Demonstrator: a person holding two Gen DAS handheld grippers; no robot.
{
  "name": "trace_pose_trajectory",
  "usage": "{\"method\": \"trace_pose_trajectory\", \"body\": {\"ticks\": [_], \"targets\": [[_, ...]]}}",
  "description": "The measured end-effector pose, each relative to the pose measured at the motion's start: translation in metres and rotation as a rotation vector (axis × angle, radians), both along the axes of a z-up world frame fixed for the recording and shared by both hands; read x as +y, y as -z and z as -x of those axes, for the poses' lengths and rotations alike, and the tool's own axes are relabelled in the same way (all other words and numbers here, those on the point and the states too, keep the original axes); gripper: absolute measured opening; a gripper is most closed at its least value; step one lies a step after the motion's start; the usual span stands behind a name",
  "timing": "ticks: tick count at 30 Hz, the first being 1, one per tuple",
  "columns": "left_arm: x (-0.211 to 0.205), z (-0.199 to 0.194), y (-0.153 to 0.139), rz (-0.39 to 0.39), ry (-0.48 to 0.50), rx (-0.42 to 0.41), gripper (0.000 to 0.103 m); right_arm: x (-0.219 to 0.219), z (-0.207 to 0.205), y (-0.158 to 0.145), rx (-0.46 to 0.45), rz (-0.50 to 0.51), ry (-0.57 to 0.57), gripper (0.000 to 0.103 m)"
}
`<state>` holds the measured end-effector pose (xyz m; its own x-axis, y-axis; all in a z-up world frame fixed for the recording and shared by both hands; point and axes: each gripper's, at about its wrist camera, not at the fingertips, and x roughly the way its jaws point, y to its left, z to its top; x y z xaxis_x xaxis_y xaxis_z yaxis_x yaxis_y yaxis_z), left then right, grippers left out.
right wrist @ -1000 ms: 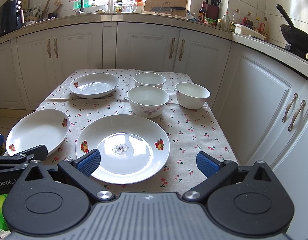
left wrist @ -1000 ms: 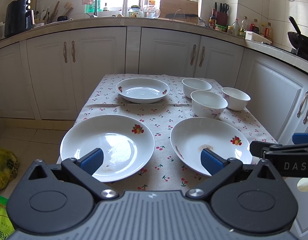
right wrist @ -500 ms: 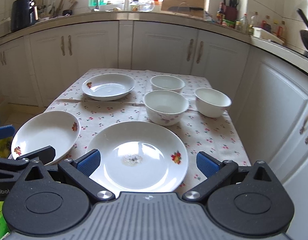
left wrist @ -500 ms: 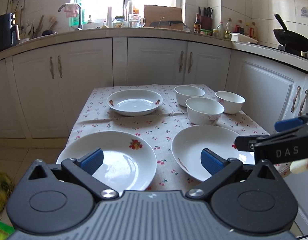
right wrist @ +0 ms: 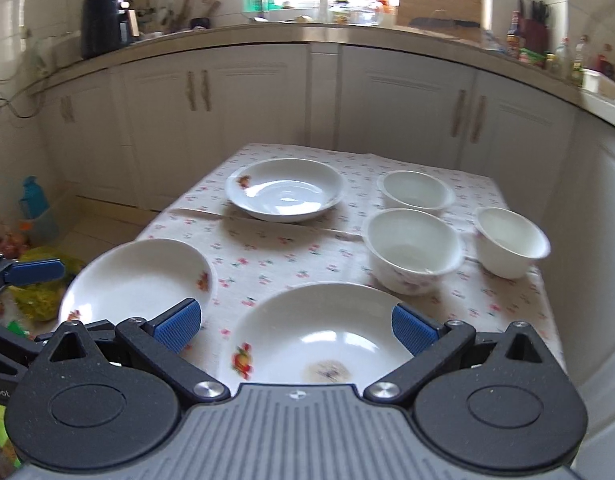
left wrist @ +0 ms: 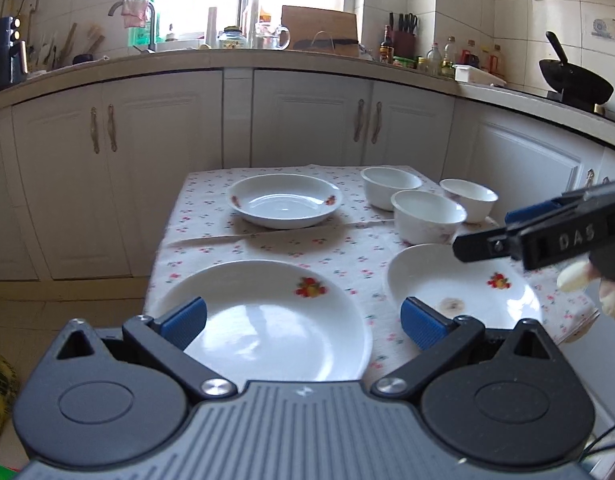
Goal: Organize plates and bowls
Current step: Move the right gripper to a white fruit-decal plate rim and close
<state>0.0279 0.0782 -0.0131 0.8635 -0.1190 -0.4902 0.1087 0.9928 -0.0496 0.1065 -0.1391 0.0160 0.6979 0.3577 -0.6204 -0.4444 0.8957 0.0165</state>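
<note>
On the worktop (left wrist: 347, 248), two plates are set nearest, at 7 (left wrist: 275, 316) and 5 o'clock (left wrist: 463, 292). A third plate (left wrist: 285, 200) is placed at 11 o'clock, and three bowls (left wrist: 427, 216) are clustered at 1 o'clock.

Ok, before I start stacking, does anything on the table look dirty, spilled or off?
Yes: the near right plate has a small brownish smudge with dark specks at its centre, like dried residue. The other two plates and the three bowls look clean and upright. The tablecloth shows a fold crease.
</note>
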Motion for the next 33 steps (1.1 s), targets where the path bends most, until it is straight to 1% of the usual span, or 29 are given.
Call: {"method": "trace_pose_trajectory", "body": {"ticks": [7,10,12,15,17,19,23,25,27,33], "targets": [[0.036,0.011,0.012,-0.019,0.035,0.029,0.102,0.030,-0.020,0.009,0.056,-0.011,-0.089,0.103],[0.049,0.017,0.017,-0.003,0.053,0.037,0.102,0.046,-0.026,0.012,0.070,0.010,-0.130,0.103],[0.055,0.018,0.022,-0.025,0.052,0.056,0.102,0.056,-0.029,0.014,0.083,0.012,-0.158,0.103],[0.063,0.018,0.032,-0.009,0.093,0.098,0.102,0.068,-0.032,0.017,0.099,0.015,-0.192,0.103],[0.066,0.016,0.039,-0.013,0.110,0.117,0.102,0.076,-0.035,0.020,0.112,0.015,-0.210,0.103],[0.065,0.014,0.045,-0.038,0.127,0.133,0.102,0.083,-0.037,0.024,0.128,0.017,-0.226,0.103],[0.063,0.010,0.054,-0.081,0.176,0.127,0.102,0.096,-0.042,0.032,0.149,0.042,-0.255,0.103],[0.063,0.007,0.057,-0.089,0.197,0.120,0.102,0.103,-0.044,0.037,0.153,0.065,-0.270,0.103],[0.064,0.002,0.061,-0.087,0.217,0.134,0.102,0.108,-0.047,0.040,0.160,0.080,-0.281,0.103],[0.066,-0.010,0.066,-0.074,0.261,0.150,0.102,0.121,-0.060,0.048,0.196,0.083,-0.315,0.103]]}}
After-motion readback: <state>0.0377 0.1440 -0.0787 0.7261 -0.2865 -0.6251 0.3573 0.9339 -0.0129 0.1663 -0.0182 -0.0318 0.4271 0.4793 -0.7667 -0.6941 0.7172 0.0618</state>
